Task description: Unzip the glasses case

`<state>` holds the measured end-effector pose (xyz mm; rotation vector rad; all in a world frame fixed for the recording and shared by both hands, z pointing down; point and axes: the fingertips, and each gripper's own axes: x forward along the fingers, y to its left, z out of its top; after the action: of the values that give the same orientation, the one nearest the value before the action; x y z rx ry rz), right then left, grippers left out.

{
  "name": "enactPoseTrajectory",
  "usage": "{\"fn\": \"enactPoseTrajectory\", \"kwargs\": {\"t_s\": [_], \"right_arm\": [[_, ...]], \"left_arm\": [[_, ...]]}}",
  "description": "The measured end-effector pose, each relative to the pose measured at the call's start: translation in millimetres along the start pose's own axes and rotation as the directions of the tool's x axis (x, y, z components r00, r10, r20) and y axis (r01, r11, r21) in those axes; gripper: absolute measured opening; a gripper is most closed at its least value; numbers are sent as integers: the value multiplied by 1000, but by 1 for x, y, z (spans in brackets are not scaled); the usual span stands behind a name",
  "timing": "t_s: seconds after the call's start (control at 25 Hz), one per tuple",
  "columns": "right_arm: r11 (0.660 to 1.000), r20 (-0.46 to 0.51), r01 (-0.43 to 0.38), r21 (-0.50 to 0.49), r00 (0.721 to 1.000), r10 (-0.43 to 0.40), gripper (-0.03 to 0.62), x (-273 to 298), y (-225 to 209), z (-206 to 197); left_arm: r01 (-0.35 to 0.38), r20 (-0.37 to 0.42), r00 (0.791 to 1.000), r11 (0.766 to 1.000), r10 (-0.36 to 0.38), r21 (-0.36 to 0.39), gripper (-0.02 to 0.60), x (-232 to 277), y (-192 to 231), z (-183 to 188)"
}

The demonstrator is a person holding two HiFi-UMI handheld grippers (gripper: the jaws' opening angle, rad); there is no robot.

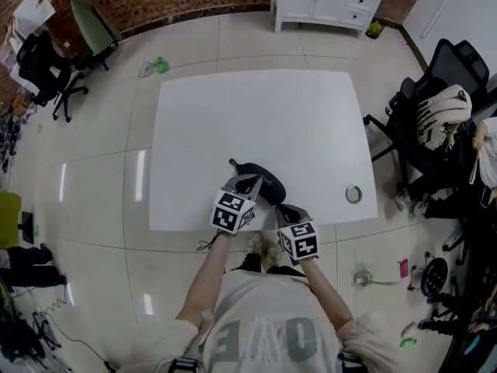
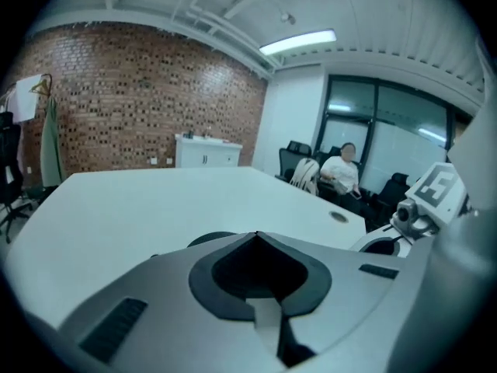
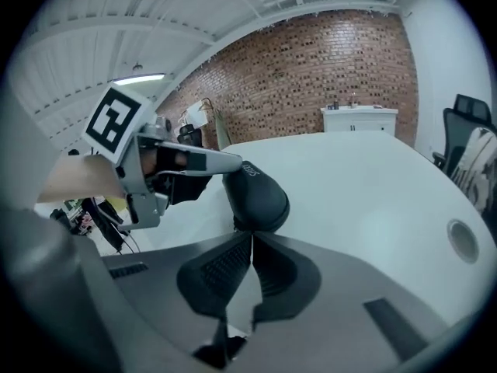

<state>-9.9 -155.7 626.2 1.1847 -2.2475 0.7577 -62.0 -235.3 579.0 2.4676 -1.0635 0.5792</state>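
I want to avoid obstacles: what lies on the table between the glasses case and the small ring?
Only bare table lies between the glasses case and the small ring; the head view shows it.

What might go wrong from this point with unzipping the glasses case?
Both jaws are together: the left hand-held gripper and right hand-held gripper hold nothing, so the glasses case may slide when nudged.
The case lies near the front edge of the table and might go off it.
No zipper pull is clearly visible, so a pinch may miss.
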Motion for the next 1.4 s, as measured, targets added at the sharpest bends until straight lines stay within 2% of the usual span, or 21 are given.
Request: {"fn": "enactPoseTrajectory", "kwargs": {"t_s": [0.12, 0.2, 0.28, 0.4, 0.44, 0.52, 0.6, 0.68, 0.76, 0.96, 1.16, 1.4], "right_arm": [[999, 16, 35, 2, 999, -35, 2, 6, -23, 13], [998, 7, 45, -32, 999, -45, 2, 6, -26, 18], [996, -31, 43, -79, 999, -45, 80, 9, -24, 15], [985, -72, 55, -165, 995, -67, 112, 21, -24, 13], [982, -69, 70, -178, 994, -84, 111, 24, -26, 16], [985, -64, 103, -137, 992, -112, 110, 27, -32, 19], [993, -73, 102, -65, 992, -107, 109, 28, -34, 18], [994, -73, 94, -56, 993, -98, 104, 26, -34, 17], [990, -57, 105, -91, 992, -110, 0, 21, -34, 18], [993, -51, 61, -97, 997, -66, 0, 17, -28, 15], [986, -24, 19, -164, 999, -24, 0, 11, -17, 15], [995, -3, 11, -104, 1000, -12, 0, 18, -17, 19]], "left_arm": [[4, -2, 1000, 999, -4, -47, 3, 9, 6, 1], [-2, -8, 1000, 996, 1, -86, 3, 15, 9, 7], [-26, -18, 1000, 993, 25, -116, 3, 22, 12, 14], [-59, -39, 998, 991, 55, -120, 3, 31, 16, 23], [-60, -44, 998, 991, 55, -121, 3, 34, 16, 24], [-51, -47, 998, 991, 46, -125, 3, 35, 15, 23], [-46, -47, 998, 991, 41, -126, 3, 32, 14, 22], [-51, -40, 998, 990, 46, -128, 3, 30, 14, 21], [-54, -30, 998, 990, 50, -132, 3, 29, 13, 20], [-55, -24, 998, 990, 52, -132, 3, 28, 14, 19], [-64, -16, 998, 990, 63, -127, 3, 29, 14, 18], [-54, -11, 999, 987, 53, -149, 3, 25, 13, 15]]}}
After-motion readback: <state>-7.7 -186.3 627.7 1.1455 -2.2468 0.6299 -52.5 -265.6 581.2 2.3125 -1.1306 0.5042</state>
